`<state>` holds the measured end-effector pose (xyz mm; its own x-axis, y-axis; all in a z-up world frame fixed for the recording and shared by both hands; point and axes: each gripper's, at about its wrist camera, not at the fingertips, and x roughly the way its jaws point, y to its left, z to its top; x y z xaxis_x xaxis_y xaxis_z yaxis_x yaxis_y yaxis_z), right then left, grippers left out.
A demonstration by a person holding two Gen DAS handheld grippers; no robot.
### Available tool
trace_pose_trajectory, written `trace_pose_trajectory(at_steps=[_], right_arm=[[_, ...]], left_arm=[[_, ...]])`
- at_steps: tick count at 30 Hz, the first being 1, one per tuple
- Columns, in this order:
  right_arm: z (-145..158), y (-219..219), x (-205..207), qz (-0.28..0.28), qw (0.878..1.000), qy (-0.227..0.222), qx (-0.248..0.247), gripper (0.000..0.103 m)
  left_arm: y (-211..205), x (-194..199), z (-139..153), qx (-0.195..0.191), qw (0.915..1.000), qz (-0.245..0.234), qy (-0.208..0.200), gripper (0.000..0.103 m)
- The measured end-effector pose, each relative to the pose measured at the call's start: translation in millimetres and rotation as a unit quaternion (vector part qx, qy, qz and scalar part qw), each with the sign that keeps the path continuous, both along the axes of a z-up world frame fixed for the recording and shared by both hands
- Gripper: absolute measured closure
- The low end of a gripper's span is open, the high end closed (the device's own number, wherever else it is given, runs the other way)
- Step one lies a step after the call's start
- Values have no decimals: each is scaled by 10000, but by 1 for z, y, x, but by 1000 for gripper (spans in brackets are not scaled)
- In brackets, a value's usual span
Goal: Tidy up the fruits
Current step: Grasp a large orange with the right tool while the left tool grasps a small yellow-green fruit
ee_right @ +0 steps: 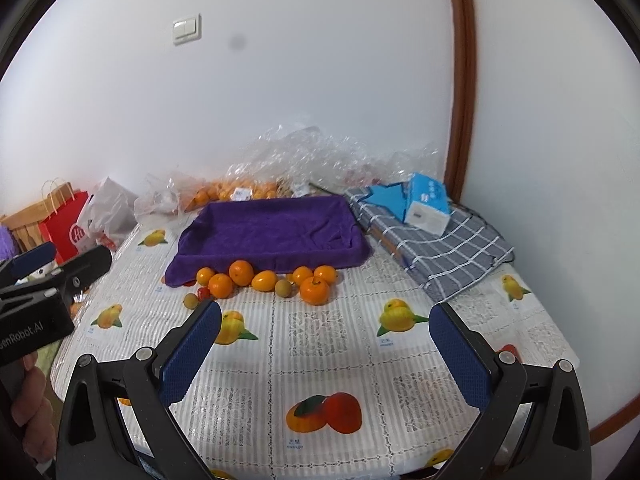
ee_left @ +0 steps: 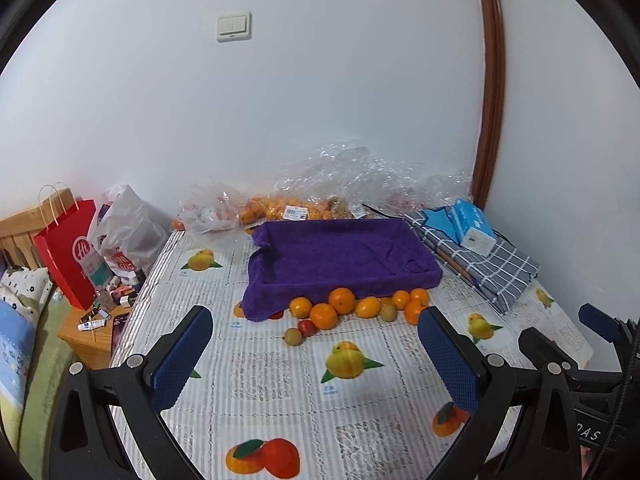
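While both my grippers hang above the near part of the table, the left gripper (ee_left: 316,350) stands with its blue pads spread wide and nothing between them, and the right gripper (ee_right: 325,346) is likewise wide apart and empty. The fruit lies ahead of me in a loose cluster on the tablecloth (ee_left: 280,380), printed with fruit pictures: a row of oranges (ee_left: 341,300) pressed against the front edge of the purple towel (ee_left: 340,256), which lines a shallow tray with nothing in it. Two small greenish-brown fruits (ee_left: 292,337) and a small red fruit (ee_left: 307,327) sit just in front of the oranges, nearer to me. Behind the tray, against the white wall, crumpled clear plastic bags (ee_left: 352,176) hold more oranges. To the right of the tray a blue tissue pack (ee_left: 474,224) rests on a folded grey checked cloth (ee_left: 496,272). Off the table's left edge stand a red paper bag (ee_left: 68,252) and a grey plastic bag (ee_left: 128,228). In the right wrist view, a hand (ee_right: 34,404) grips the left tool's handle.
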<state>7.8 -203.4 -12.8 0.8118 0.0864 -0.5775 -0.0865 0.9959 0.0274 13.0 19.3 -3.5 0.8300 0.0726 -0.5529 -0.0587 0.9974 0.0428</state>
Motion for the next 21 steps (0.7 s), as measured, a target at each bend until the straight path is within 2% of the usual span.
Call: trace_pose_trajectory(at_steps=[4, 9, 10, 15, 18, 21], right_arm=[[-16, 5, 19, 6, 9998, 148, -129, 0], [-42, 9, 44, 249, 9984, 498, -110, 3], [-48, 10, 49, 271, 9980, 564, -129, 3], [-78, 14, 76, 358, 9956, 838, -196, 3], [-95, 16, 93, 398, 9944, 949, -227, 10], [-111, 19, 111, 489, 9919, 1154, -199, 16]], left_arm=[[11, 13, -18, -210, 9997, 3, 76, 0], [21, 34, -45, 47, 9999, 65, 153, 7], [25, 40, -51, 200, 9995, 146, 204, 7], [45, 66, -78, 55, 9983, 175, 548, 7], [56, 77, -95, -137, 9973, 212, 694, 7], [65, 87, -109, -165, 9954, 359, 870, 7]])
